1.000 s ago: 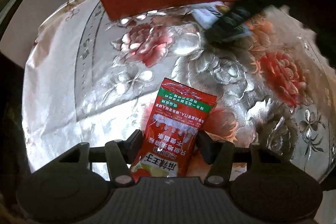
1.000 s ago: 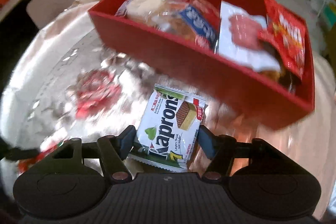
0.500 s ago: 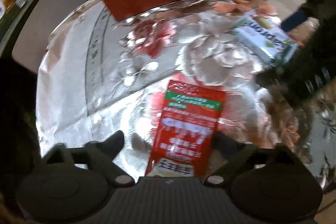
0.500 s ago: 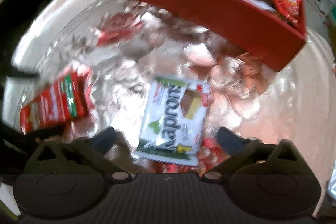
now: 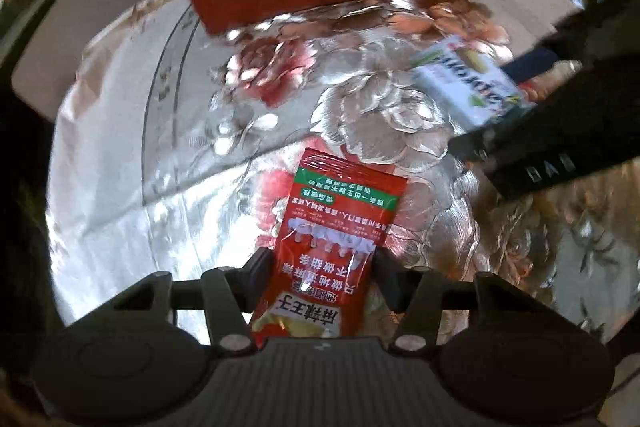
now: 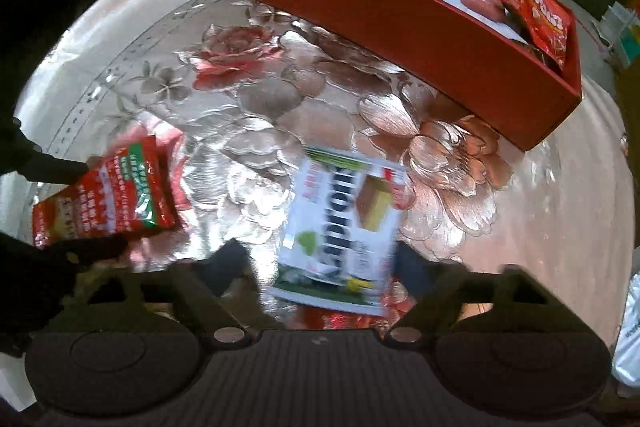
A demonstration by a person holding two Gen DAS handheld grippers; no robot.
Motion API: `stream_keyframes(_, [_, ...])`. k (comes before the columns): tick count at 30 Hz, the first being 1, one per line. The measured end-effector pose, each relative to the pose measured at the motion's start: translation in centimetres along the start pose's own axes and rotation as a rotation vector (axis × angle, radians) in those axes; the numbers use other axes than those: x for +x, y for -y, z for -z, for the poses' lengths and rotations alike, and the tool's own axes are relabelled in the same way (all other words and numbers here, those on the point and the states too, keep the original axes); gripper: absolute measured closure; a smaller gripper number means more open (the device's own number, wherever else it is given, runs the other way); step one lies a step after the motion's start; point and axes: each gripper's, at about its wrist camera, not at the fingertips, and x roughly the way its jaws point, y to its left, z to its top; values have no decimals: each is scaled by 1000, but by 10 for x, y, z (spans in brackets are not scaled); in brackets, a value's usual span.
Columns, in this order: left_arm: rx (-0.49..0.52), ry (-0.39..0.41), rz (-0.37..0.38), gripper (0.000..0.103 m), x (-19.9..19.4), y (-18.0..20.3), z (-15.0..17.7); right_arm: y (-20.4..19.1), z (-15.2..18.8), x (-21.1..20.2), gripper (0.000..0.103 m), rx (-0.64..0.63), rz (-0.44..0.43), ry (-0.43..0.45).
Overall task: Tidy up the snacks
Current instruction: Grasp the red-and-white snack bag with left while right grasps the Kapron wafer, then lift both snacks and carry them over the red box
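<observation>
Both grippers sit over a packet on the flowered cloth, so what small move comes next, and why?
Probably finish closing, then lift. The left gripper is closing on the red foil snack packet; the right gripper is closing around the white wafer packet, a gap showing on one side. Both belong in the red rectangular box.

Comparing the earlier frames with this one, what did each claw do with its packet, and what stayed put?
Both claws opened wide, then began closing again. The left claw now pinches the red snack packet. The right claw is closing around the white wafer packet, with a gap left on one side. The red box and its contents are unchanged.
</observation>
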Motion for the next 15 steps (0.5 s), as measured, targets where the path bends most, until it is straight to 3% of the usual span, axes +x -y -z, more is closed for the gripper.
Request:
stream_keyframes(2, [-11,-5,16,56,-2,0,-3,-1,-1,-3,37,18,-22,3])
stream_keyframes(8, [-106,45,74,57,-16,-20,-16,7,1,-12,37,79,-55,17])
stream_keyframes(15, [-191,141,95,57,-37,-34,-43,27,-18,-46,38,160,-90,164])
